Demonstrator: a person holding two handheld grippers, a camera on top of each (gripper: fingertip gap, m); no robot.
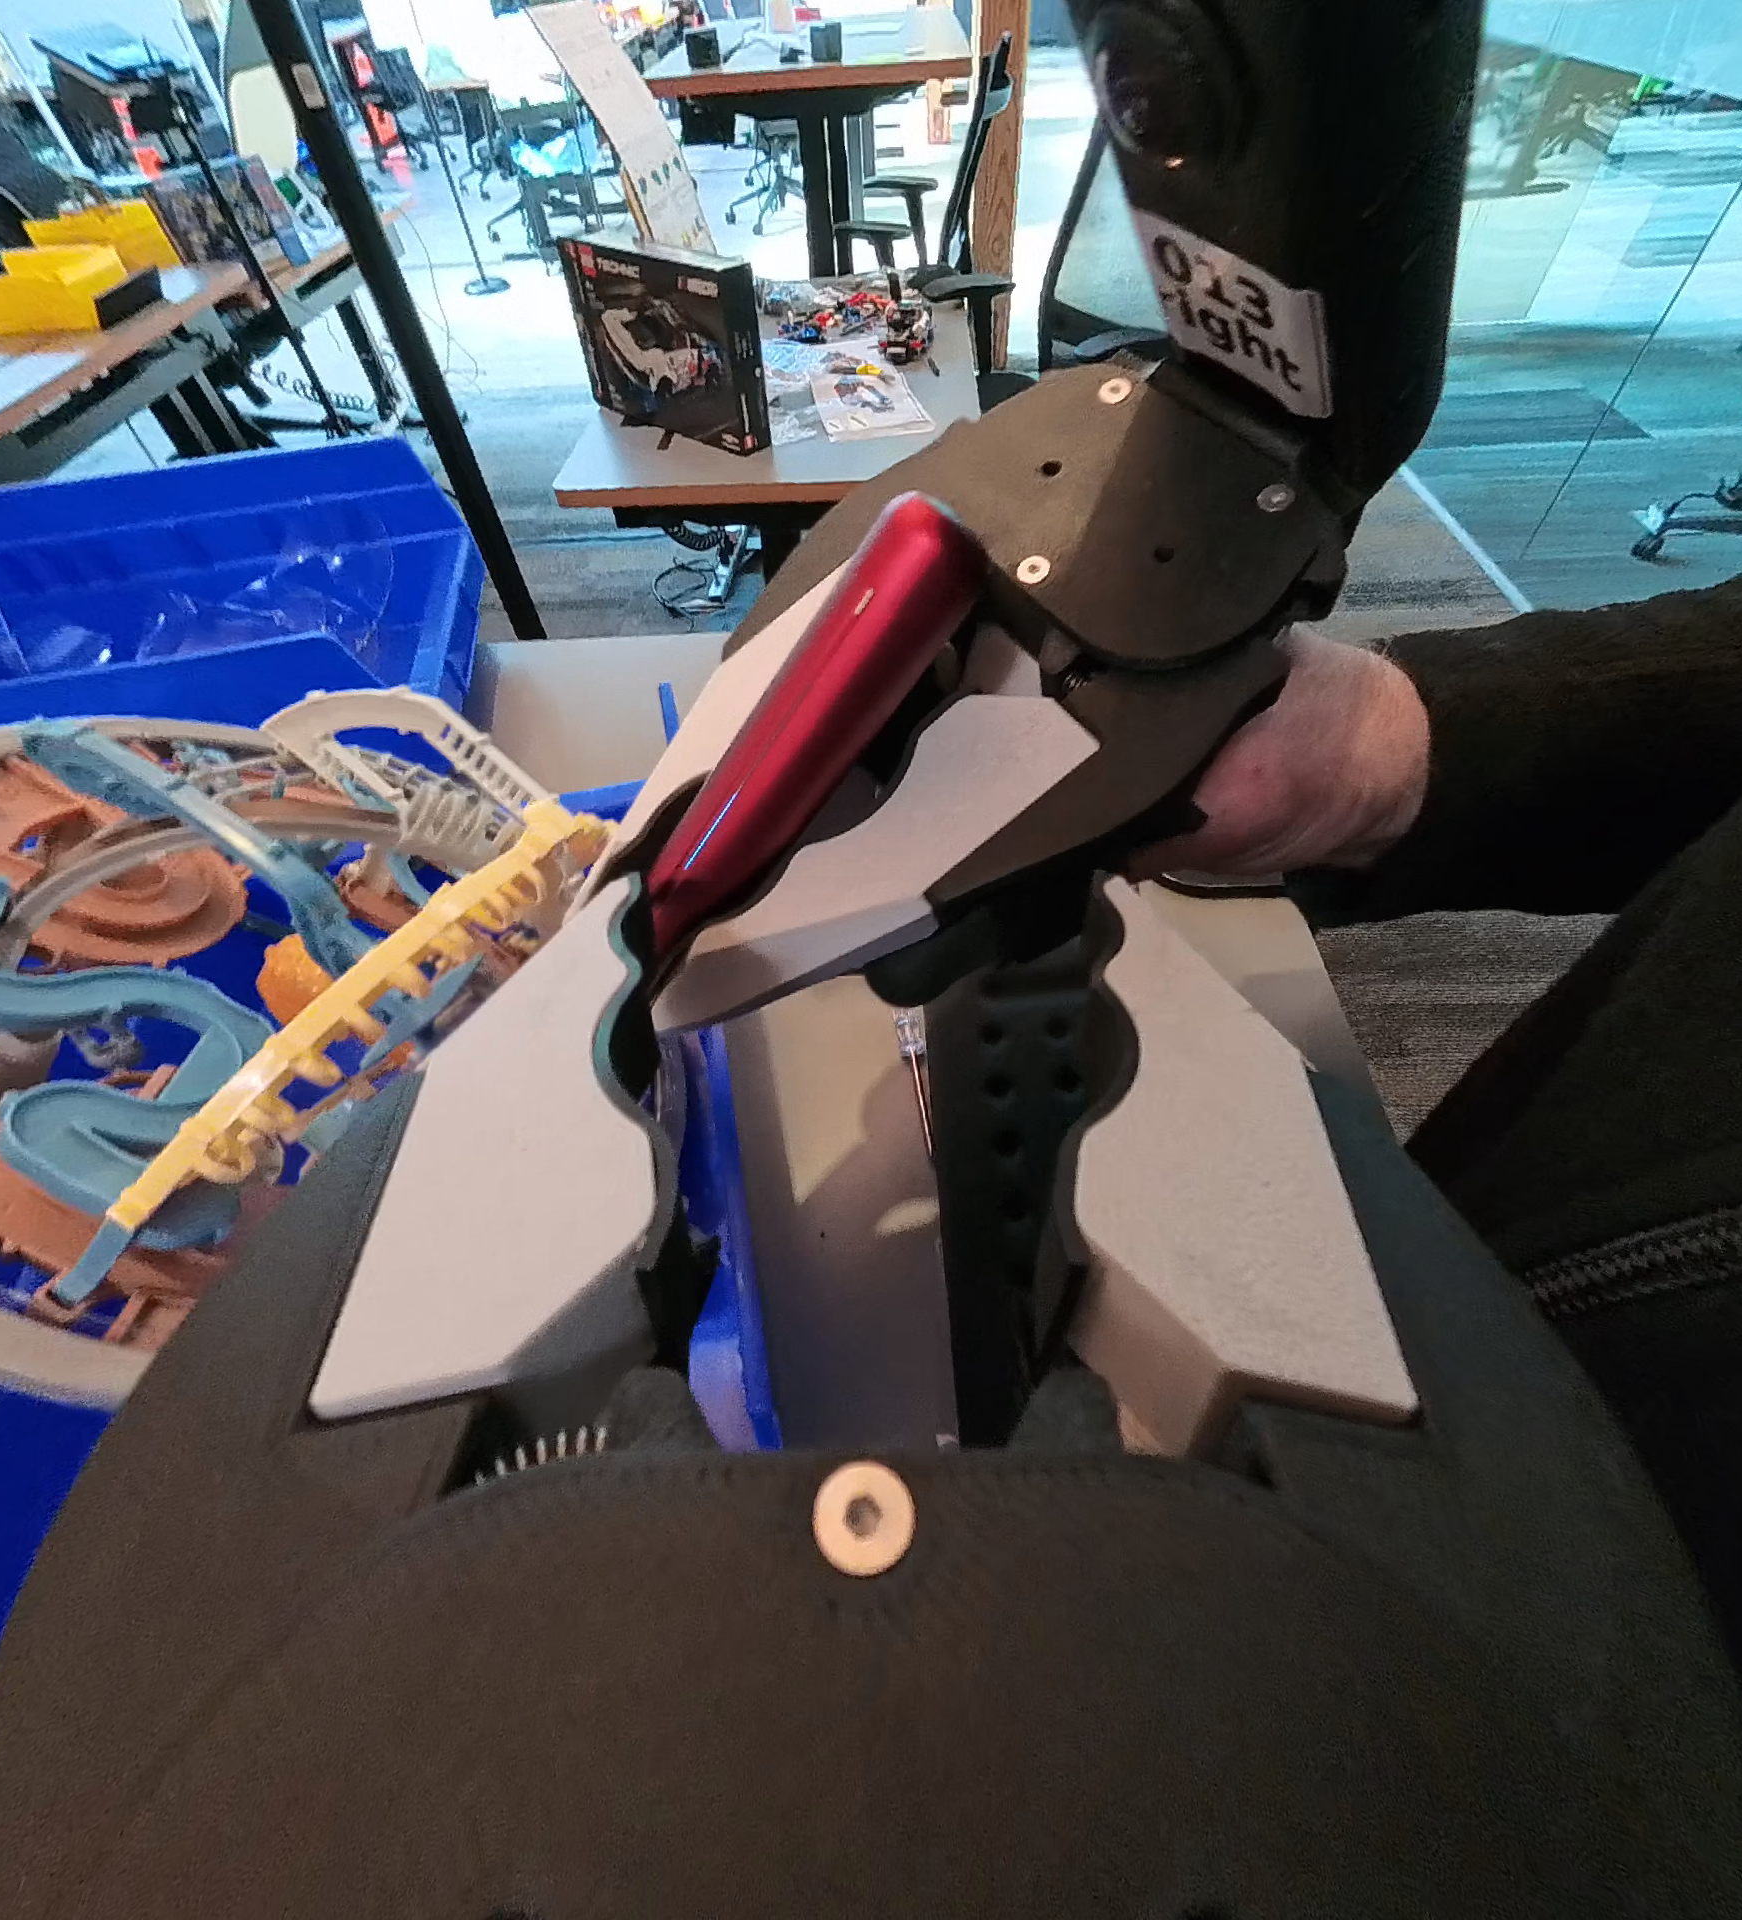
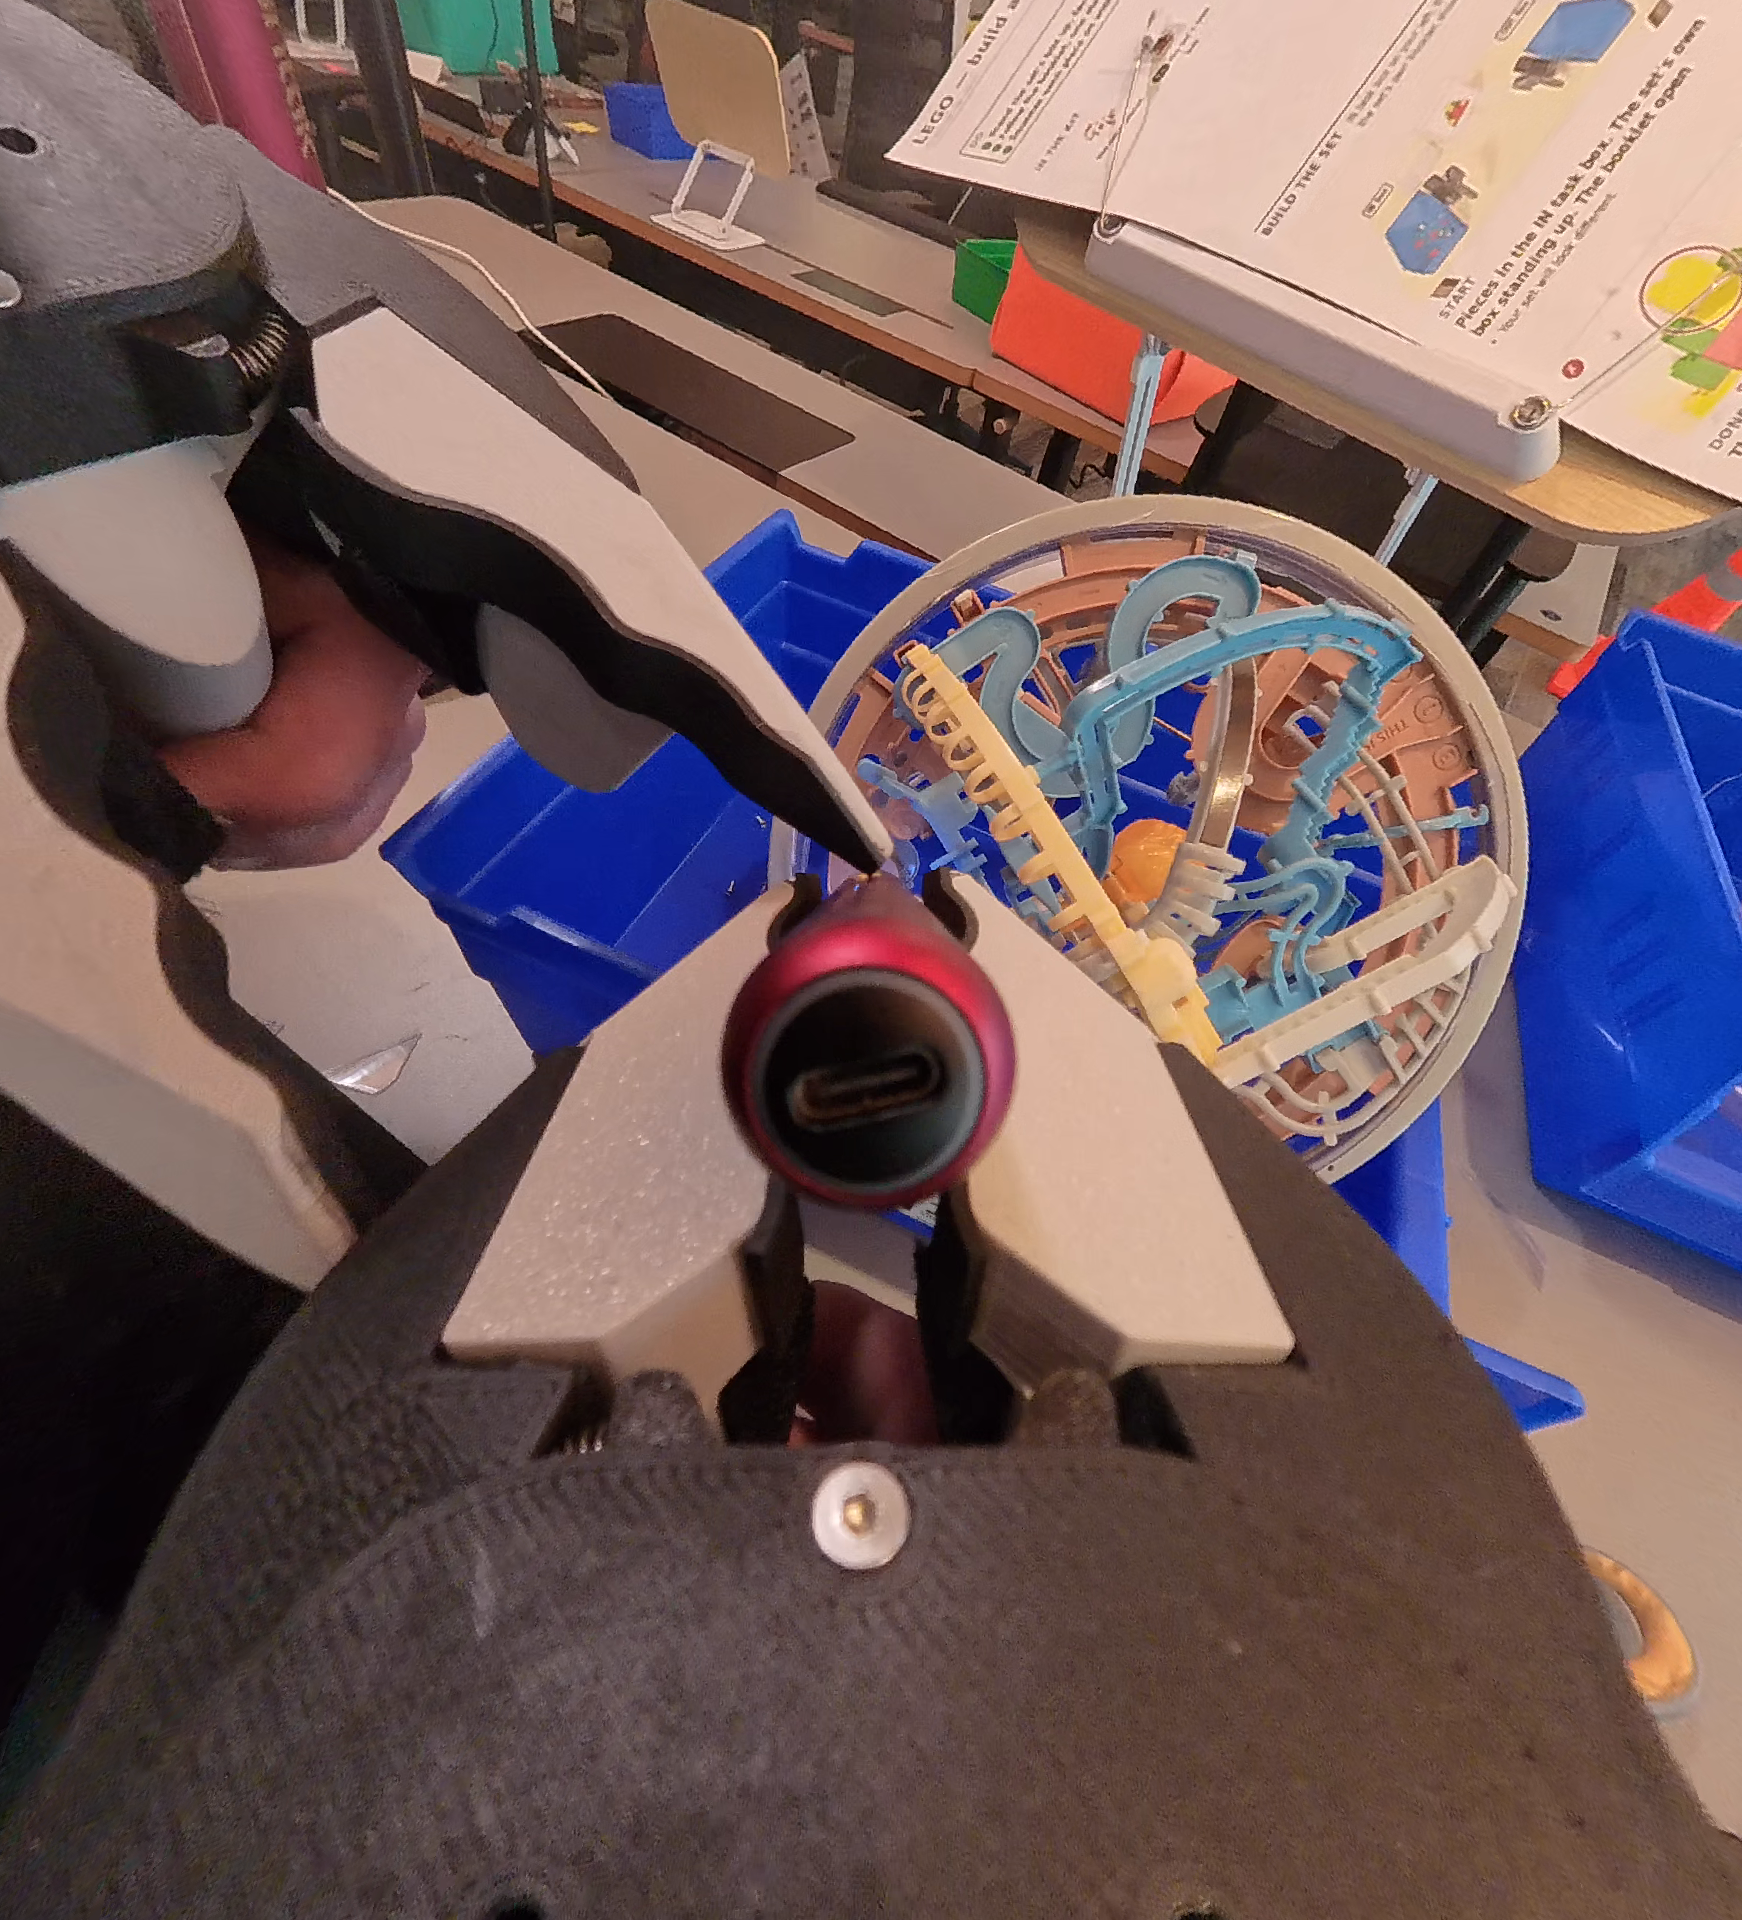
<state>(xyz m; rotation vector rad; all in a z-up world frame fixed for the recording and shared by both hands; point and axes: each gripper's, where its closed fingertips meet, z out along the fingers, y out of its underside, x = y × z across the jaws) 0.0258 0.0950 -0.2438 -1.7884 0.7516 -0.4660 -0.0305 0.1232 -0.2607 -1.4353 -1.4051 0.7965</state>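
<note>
My right gripper (image 2: pixel 872 891) is shut on a red metal pen-shaped tool (image 2: pixel 867 1060), whose rear end with a charging port faces the camera. In the left wrist view the right gripper (image 1: pixel 669 920) comes in from the upper right, holding the red tool (image 1: pixel 815 717) slanted down to the left. My left gripper (image 1: pixel 867 906) is open and empty, and one of its fingers (image 1: pixel 534 1091) meets the tool's front end. That finger's tip also shows in the right wrist view (image 2: pixel 846 821). A clear maze ball (image 1: pixel 171 987) (image 2: pixel 1210 831) with coloured tracks sits in a blue bin just beyond.
Blue bins (image 1: pixel 171 582) (image 2: pixel 576 883) (image 2: pixel 1677 935) stand on the grey table. A small bit (image 1: pixel 917 1070) and a black perforated strap (image 1: pixel 1012 1122) lie between my left fingers. A printed sheet on a stand (image 2: pixel 1366 208) is at upper right. A toy box (image 1: pixel 680 353) stands on a far table.
</note>
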